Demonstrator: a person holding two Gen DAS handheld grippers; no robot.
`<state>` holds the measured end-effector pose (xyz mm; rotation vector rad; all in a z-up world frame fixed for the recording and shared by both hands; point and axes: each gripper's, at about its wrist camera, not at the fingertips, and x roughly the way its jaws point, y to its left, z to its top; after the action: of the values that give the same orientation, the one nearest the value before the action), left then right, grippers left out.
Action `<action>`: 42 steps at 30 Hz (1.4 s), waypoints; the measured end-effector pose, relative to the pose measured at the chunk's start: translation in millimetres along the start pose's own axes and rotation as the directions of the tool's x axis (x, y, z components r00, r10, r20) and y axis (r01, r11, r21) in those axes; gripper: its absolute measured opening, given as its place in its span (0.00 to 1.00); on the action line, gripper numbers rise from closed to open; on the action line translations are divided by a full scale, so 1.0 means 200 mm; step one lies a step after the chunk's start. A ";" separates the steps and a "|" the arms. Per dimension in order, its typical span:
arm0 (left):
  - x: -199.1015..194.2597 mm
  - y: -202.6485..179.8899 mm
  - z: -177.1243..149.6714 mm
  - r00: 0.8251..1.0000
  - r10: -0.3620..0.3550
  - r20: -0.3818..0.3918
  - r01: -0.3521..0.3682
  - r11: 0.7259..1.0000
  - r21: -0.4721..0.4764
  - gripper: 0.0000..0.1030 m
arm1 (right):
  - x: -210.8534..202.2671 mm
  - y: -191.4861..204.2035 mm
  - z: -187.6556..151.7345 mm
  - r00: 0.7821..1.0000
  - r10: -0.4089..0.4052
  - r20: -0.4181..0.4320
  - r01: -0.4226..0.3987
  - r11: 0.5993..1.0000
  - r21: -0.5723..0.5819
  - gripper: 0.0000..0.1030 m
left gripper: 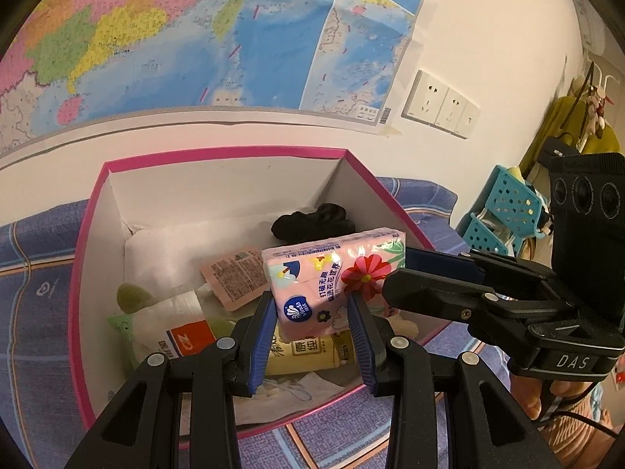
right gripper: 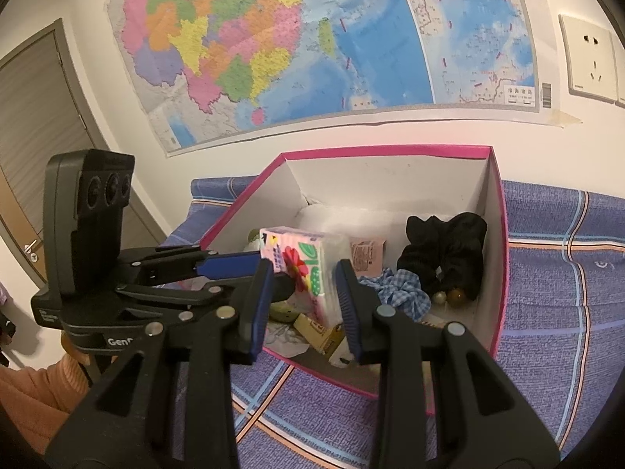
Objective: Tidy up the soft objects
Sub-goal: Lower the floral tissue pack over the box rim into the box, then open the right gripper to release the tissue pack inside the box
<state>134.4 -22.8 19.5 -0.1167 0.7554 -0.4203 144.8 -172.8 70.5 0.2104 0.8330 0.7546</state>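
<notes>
Pink floral tissue pack (left gripper: 336,277) above pink-rimmed box (left gripper: 218,156)

A pink pack of tissues (right gripper: 302,264) with a red flower on it hangs over a pink box (right gripper: 504,242). The right gripper (right gripper: 302,301) has its two blue fingers on each side of the pack, and the left gripper (right gripper: 250,269) reaches in from the left side and pinches it too. Inside the box sit a black scrunchie (right gripper: 445,250) and a blue checked cloth (right gripper: 394,289). The box rests on a purple blanket (right gripper: 547,312). A big map (right gripper: 293,39) hangs on the wall
</notes>
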 end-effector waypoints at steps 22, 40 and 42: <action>0.12 0.08 0.05 0.998 0.027 -0.053 -0.029 0.998 -0.051 0.35 | 0.15 -0.08 0.02 0.998 -0.031 -0.046 0.034 0.997 0.067 0.35; -0.05 0.04 -0.04 0.993 0.114 0.040 -0.114 0.993 0.009 0.78 | -0.07 -0.01 -0.11 0.994 -0.105 0.021 0.104 0.994 0.035 0.58; -0.12 0.02 -0.07 0.989 0.124 0.083 -0.127 0.991 0.032 0.88 | -0.14 0.05 -0.16 0.989 -0.136 0.063 0.137 0.991 -0.005 0.73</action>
<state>109.9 -9.0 23.7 -0.0504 0.6714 -0.3079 104.2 -189.1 69.9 0.1655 0.7759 0.6202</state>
